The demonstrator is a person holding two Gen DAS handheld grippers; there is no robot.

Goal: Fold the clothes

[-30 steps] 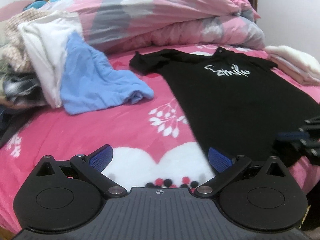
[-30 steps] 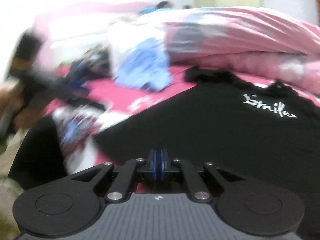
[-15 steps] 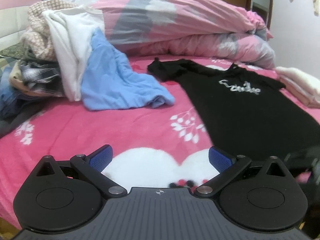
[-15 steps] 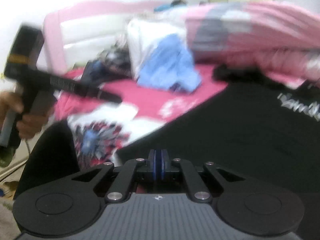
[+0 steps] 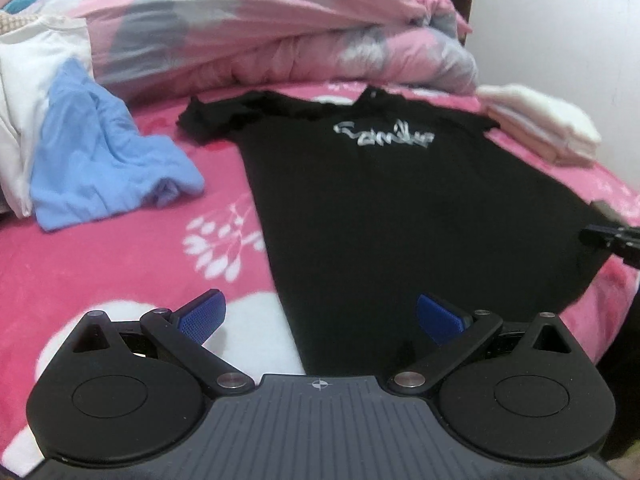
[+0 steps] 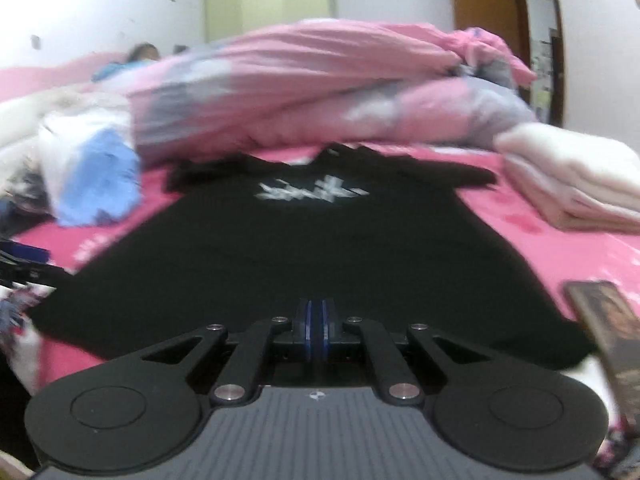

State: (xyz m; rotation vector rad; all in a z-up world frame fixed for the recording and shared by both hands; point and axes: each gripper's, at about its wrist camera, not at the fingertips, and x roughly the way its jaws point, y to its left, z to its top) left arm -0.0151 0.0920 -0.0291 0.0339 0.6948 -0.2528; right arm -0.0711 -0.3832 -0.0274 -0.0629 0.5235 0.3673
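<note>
A black T-shirt (image 5: pixel 380 208) with white lettering lies flat, face up, on the pink bedspread (image 5: pixel 120 264), neck towards the far side. My left gripper (image 5: pixel 320 314) is open just over the shirt's near left hem corner, its blue pads (image 5: pixel 202 314) wide apart with nothing between them. In the right wrist view the same black T-shirt (image 6: pixel 304 248) fills the middle. My right gripper (image 6: pixel 316 322) hovers at its near hem, shut, with its pads together and no cloth seen in them. The right gripper's tip (image 5: pixel 612 240) shows at the shirt's right side.
A blue garment (image 5: pixel 100 168) and a white one (image 5: pixel 24 80) lie heaped at the left. A rolled pink and grey quilt (image 5: pixel 260 32) lies across the back. Folded cream clothes (image 6: pixel 568 184) sit at the right, with a flat dark booklet or phone (image 6: pixel 604 320) nearer.
The right gripper has swung round from the left side of the bed to face the shirt squarely, still shut. The left gripper has shifted right to the shirt's hem and stays open.
</note>
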